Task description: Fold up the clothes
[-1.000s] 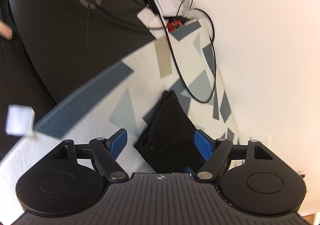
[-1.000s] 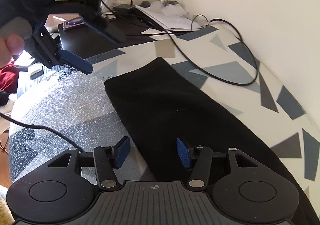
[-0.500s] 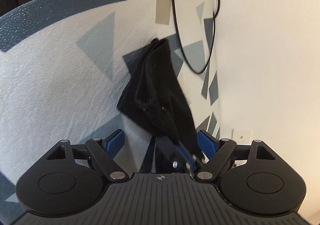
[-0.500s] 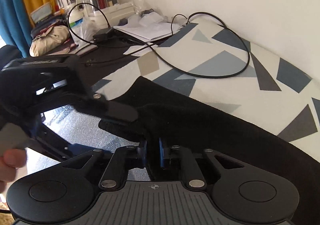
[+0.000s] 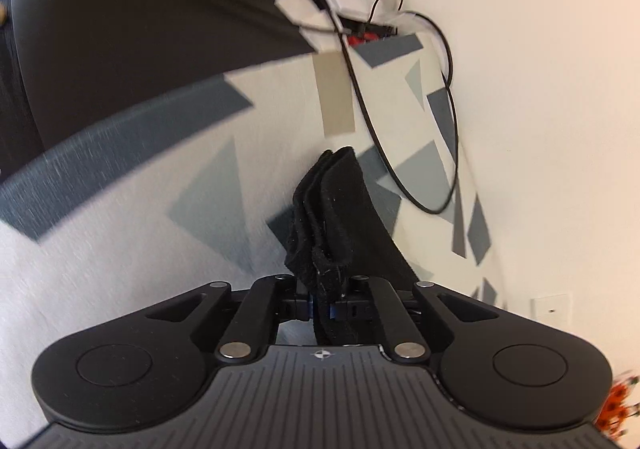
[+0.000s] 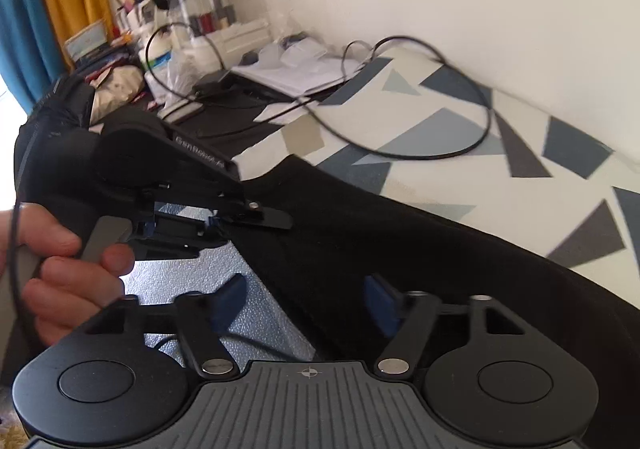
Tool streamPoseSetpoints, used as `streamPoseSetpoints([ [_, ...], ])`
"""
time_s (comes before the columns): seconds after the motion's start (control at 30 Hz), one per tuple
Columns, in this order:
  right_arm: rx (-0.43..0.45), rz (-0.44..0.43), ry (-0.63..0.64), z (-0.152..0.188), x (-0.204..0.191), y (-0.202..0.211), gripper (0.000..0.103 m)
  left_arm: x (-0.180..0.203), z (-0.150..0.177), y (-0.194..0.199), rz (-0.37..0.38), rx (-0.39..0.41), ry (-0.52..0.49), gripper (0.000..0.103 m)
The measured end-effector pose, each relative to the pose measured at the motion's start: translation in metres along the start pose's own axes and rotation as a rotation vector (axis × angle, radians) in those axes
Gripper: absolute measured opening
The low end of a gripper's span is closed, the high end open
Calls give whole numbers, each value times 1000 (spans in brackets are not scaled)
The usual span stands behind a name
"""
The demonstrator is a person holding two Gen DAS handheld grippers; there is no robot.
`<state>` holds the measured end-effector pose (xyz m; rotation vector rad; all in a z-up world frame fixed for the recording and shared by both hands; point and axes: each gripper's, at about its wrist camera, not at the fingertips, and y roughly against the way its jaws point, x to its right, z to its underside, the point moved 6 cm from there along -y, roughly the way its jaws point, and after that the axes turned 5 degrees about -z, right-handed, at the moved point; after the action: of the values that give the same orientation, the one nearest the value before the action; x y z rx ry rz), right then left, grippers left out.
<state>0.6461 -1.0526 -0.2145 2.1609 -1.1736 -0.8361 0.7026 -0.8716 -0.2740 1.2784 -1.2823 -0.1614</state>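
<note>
A black garment lies on a cream cover with grey triangles. My left gripper is shut on a bunched edge of the black garment and holds it lifted off the cover. In the right wrist view the left gripper pinches the garment's near left edge, with a hand on its handle. My right gripper is open, its blue pads on either side of the garment's near edge without gripping it.
A black cable loops over the cover by the white wall. A black desk with papers, bottles and boxes stands beyond the cover. Blue and yellow curtains hang at the far left.
My left gripper has shut on the garment's edge and raised it. My right gripper, shut on the garment half a second ago, has opened and let go.
</note>
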Motion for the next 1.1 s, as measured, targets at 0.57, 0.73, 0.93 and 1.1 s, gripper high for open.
streamPoseSetpoints([
  [0.57,176,516,-462,88,202,174,52,-34,-35,40,-262,199,-216,7],
  [0.73,157,532,-371,74,223,157,45,-31,-32,38,-291,212,-214,8],
  [0.93,103,431,-249,46,211,96,46,-30,-34,36,-300,205,-229,8],
  [1.1,6,345,-55,31,196,54,47,-28,-35,35,-310,198,-232,8],
])
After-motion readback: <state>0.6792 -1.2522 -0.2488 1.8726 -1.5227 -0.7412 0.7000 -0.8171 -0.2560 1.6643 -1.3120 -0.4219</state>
